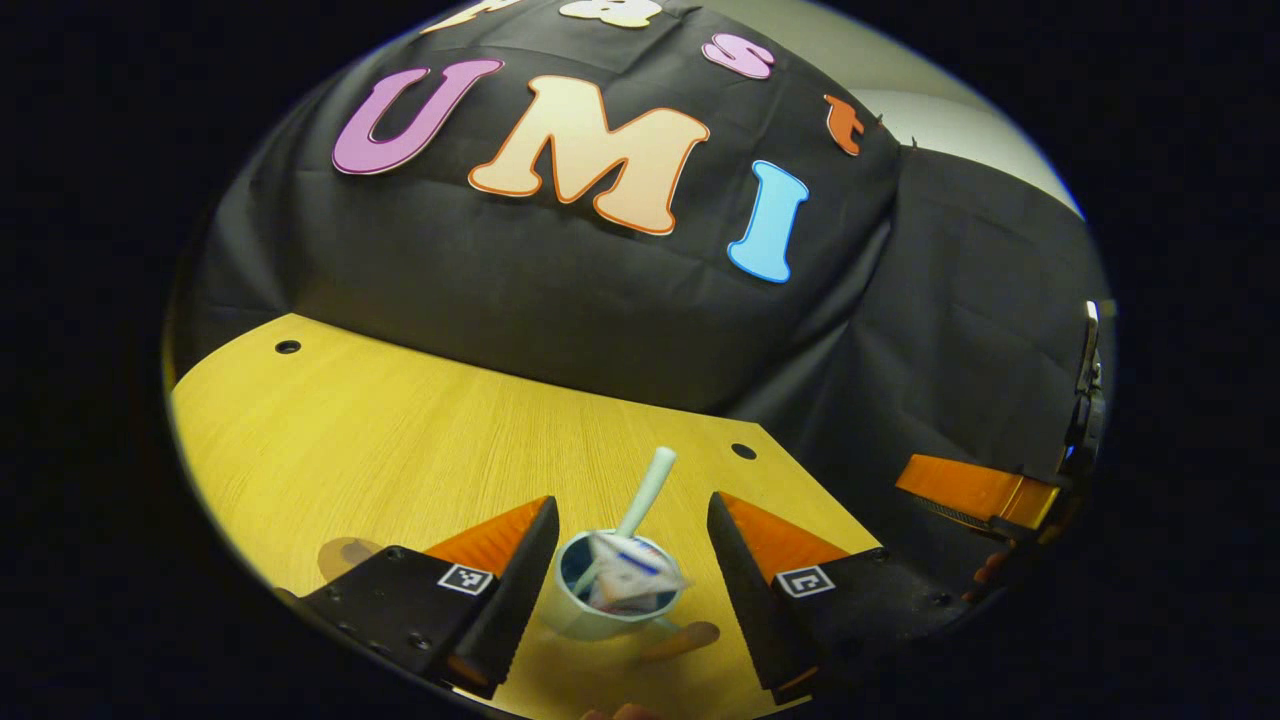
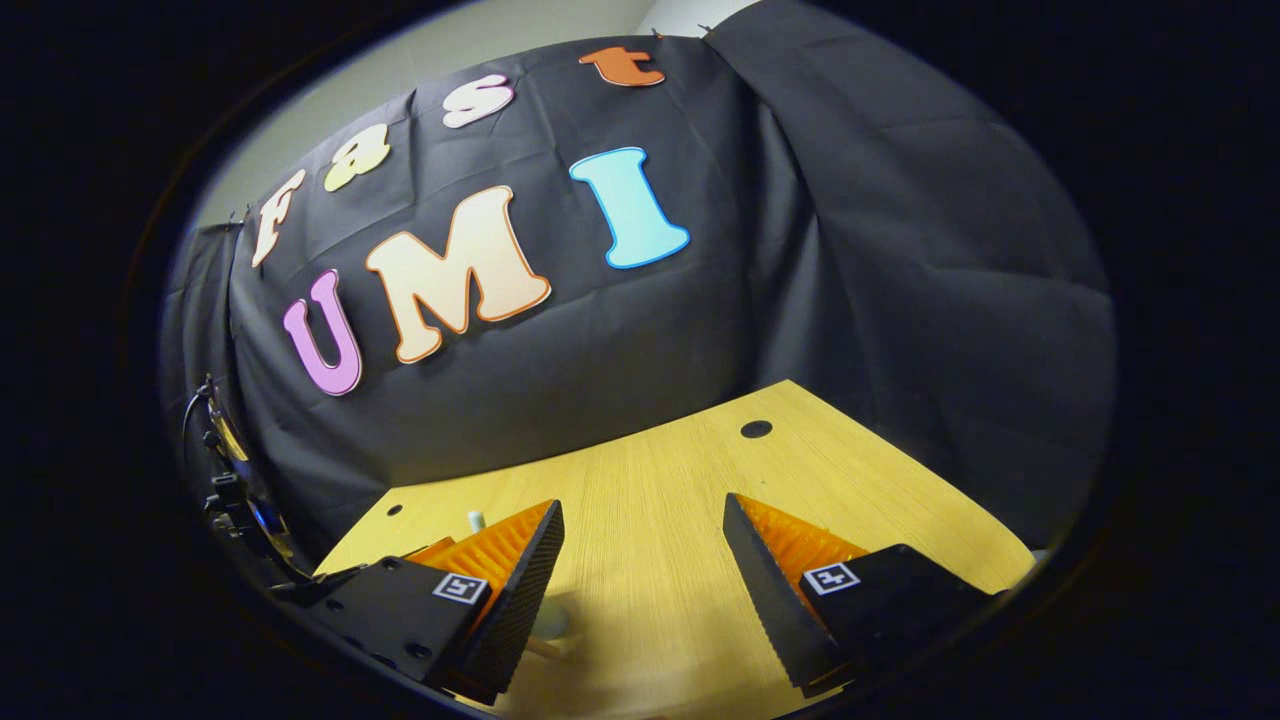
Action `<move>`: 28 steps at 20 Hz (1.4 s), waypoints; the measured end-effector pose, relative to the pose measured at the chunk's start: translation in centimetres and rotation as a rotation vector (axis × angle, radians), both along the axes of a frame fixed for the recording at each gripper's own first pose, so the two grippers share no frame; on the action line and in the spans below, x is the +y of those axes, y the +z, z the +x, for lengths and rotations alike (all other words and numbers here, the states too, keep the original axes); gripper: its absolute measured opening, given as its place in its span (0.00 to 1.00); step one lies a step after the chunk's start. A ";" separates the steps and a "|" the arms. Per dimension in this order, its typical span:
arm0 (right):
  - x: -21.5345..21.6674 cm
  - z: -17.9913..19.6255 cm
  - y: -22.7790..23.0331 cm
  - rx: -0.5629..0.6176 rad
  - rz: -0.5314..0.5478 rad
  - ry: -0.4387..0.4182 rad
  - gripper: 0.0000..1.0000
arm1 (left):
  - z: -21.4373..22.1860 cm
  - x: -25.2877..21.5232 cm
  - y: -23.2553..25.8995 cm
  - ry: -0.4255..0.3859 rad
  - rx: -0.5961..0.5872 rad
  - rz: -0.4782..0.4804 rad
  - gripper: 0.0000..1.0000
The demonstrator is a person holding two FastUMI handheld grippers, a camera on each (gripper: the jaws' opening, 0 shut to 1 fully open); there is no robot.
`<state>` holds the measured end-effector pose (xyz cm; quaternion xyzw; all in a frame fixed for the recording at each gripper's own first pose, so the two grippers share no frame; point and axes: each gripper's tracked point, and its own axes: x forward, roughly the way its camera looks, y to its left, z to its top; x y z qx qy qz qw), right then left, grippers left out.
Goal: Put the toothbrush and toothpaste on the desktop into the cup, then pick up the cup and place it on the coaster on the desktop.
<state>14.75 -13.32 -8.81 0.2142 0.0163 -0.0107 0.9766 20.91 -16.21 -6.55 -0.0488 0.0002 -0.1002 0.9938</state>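
Straddling the cup (image 1: 600, 600) at the bottom centre of the left gripper view, left gripper (image 1: 632, 572) spread wide, one finger off each side of the rim, neither pressing on it. Holding nothing. Inside the cup, toothpaste (image 1: 632, 578) crumpled against the far wall and toothbrush (image 1: 645, 492) leaning up and away toward the frame's middle. Under the cup, a brown rounded edge (image 1: 683, 640) peeking out toward the lower right, possibly the coaster, hard to tell. Beyond, yellow wooden desktop (image 1: 400, 440) with round holes (image 1: 288, 347) near its back edge, then black cloth wall (image 1: 560, 300) filling the upper frame. At the right edge, part of the other gripper (image 1: 985, 495) off the desk.

At the bottom of the right gripper view, right gripper (image 2: 643, 560) also spread wide and empty over bare desktop (image 2: 660, 500). Past its left finger, a pale stick tip (image 2: 477, 520) poking up and a pale rounded bit (image 2: 552, 620) low down, likely toothbrush and cup. Farther back, a hole (image 2: 756, 429), then cloth wall (image 2: 850, 250).
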 end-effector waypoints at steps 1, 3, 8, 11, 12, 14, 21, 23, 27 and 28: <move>0.3 -0.1 0.1 0.003 -0.008 0.007 0.98 | -0.2 0.4 0.3 0.005 -0.002 0.005 0.87; 1.0 -0.3 0.0 0.012 -0.026 0.024 0.98 | -1.0 1.3 0.9 0.018 -0.016 0.010 0.86; 3.9 -0.8 0.6 0.057 -0.093 0.092 0.98 | -2.9 5.5 2.1 0.081 -0.029 0.025 0.87; 6.5 -0.9 0.2 0.100 -0.169 0.168 0.98 | -4.0 10.0 2.3 0.175 -0.017 0.020 0.89; 7.4 -1.0 0.2 0.111 -0.193 0.190 0.94 | -4.4 11.5 2.2 0.206 -0.013 0.019 0.92; 9.0 -0.9 -0.3 0.146 -0.235 0.232 0.94 | -5.3 14.3 1.8 0.251 -0.002 0.026 0.94; 13.8 -0.5 -2.9 0.300 -0.355 0.390 0.98 | -9.4 23.9 -2.2 0.418 0.117 -0.007 0.94; 14.9 -0.5 -3.6 0.360 -0.391 0.440 0.94 | -10.7 26.5 -2.6 0.474 0.136 -0.025 0.94; 16.8 -0.3 -5.4 0.482 -0.468 0.546 0.98 | -12.9 30.4 -3.4 0.535 0.153 -0.044 0.94; 17.4 -0.1 -5.8 0.506 -0.485 0.566 0.98 | -13.4 31.1 -3.5 0.549 0.157 -0.049 0.94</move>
